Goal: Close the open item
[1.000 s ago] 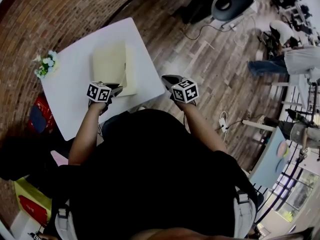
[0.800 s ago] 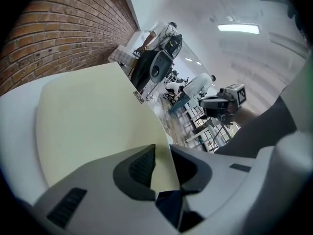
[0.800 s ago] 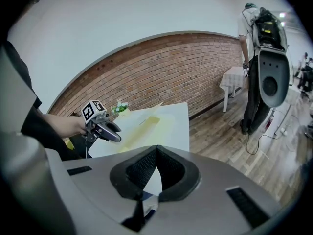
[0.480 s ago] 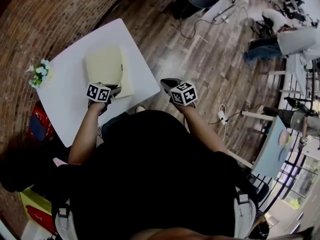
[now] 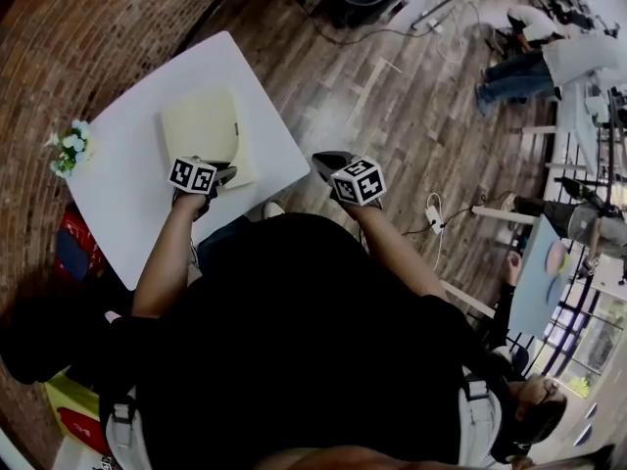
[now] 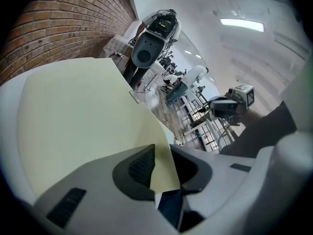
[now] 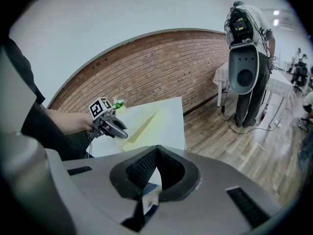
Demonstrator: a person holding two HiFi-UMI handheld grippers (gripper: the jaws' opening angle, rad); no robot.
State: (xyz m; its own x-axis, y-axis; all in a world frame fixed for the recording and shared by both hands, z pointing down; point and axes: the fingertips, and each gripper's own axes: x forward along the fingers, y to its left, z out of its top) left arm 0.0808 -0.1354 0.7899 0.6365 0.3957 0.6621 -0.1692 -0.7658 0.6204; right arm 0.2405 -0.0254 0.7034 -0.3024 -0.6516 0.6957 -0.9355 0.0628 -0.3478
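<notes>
At the table's [image 5: 127, 209] near edge, the left gripper [image 5: 228, 174] is pinching the folder's [image 5: 196, 125] cover corner. Beside the table, the right gripper [image 5: 320, 158] is hovering empty, jaws pressed together.

On the table [image 5: 127, 204], toward its far right part, a folder [image 5: 196, 125]. At the table's left edge, well apart from the folder, flowers [image 5: 67, 150]. At the folder's near right corner, the left gripper [image 5: 227, 174], the cover's corner pinched between its jaws. Off the table's right edge, over the floor [image 5: 392, 106], the right gripper [image 5: 321, 158], jaws together on nothing. Behind and left of the table, a brick wall [image 5: 88, 27]. On the floor right of the right gripper, a power strip [image 5: 431, 209].
</notes>
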